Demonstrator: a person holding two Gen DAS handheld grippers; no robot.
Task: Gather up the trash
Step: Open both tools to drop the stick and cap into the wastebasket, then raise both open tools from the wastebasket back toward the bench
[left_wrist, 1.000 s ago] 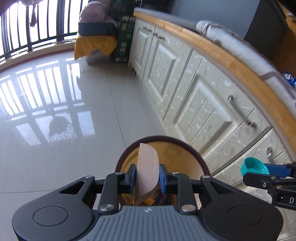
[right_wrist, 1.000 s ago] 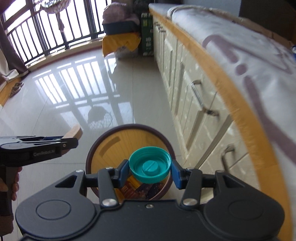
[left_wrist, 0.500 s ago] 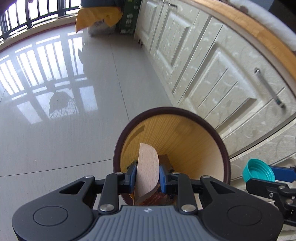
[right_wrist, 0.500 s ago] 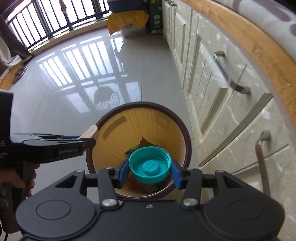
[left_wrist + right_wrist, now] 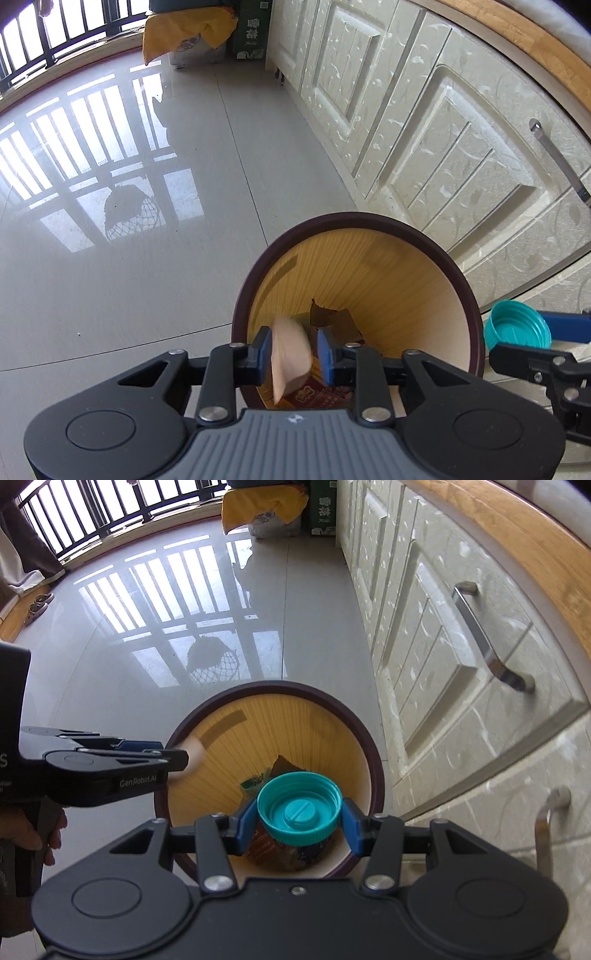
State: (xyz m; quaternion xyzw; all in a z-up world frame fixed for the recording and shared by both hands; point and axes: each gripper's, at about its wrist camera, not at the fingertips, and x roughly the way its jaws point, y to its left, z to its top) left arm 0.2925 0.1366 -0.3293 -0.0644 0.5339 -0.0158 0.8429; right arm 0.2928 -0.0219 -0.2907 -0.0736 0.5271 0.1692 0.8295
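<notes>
A round bin (image 5: 458,273) with a dark rim and wood-look inside stands on the floor by the cabinets; it also shows in the right wrist view (image 5: 376,760). Wrappers (image 5: 332,317) lie at its bottom. My left gripper (image 5: 294,356) is open over the bin's near edge; a blurred beige wooden piece (image 5: 290,356) sits loose between the jaws with a gap on the right. My right gripper (image 5: 299,825) is over the bin, jaws slightly apart beside a teal bottle cap (image 5: 299,808). The cap also shows in the left wrist view (image 5: 517,325).
Cream cabinet doors (image 5: 443,147) with metal handles (image 5: 487,642) run along the right under a wooden counter edge. Glossy tiled floor (image 5: 129,258) lies to the left. A yellow-covered box (image 5: 188,33) and a green carton (image 5: 251,33) stand far back by the balcony railing.
Both grippers have moved further over the bin. The left jaws have opened and the wooden piece has tilted and blurred. The right jaws have opened a little around the cap.
</notes>
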